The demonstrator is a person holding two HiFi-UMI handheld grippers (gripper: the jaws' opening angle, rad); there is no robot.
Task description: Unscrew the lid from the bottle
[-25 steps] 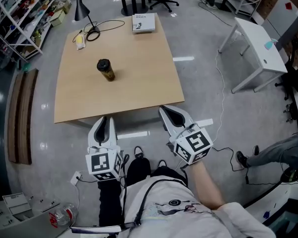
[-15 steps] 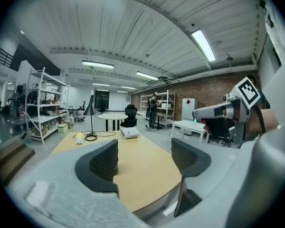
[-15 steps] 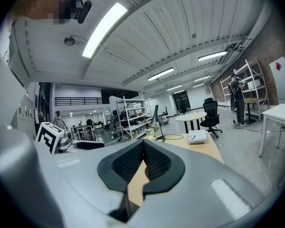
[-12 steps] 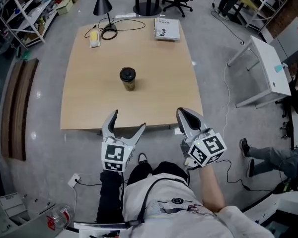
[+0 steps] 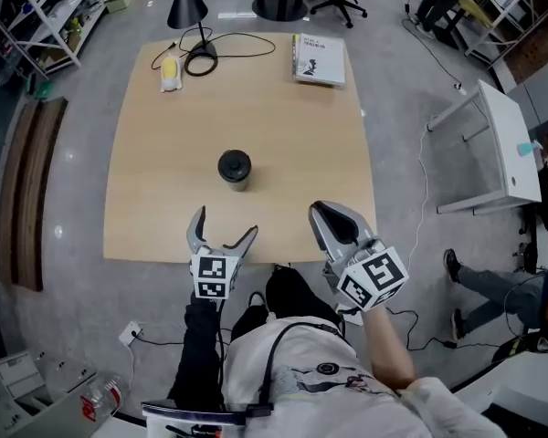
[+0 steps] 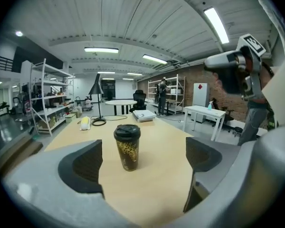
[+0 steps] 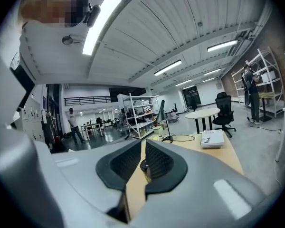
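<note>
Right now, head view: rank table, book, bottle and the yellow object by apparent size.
1. table: largest by far.
2. book.
3. bottle and yellow object: they look about alike. The bottle is seen from the top down, so I won't rank them.

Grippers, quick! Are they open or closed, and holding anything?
Left gripper: opening wide, empty.
Right gripper: nearly closed, just starting to open, empty.

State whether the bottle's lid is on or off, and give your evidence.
On. The black lid caps the upright bottle, which stands alone on the table.
</note>
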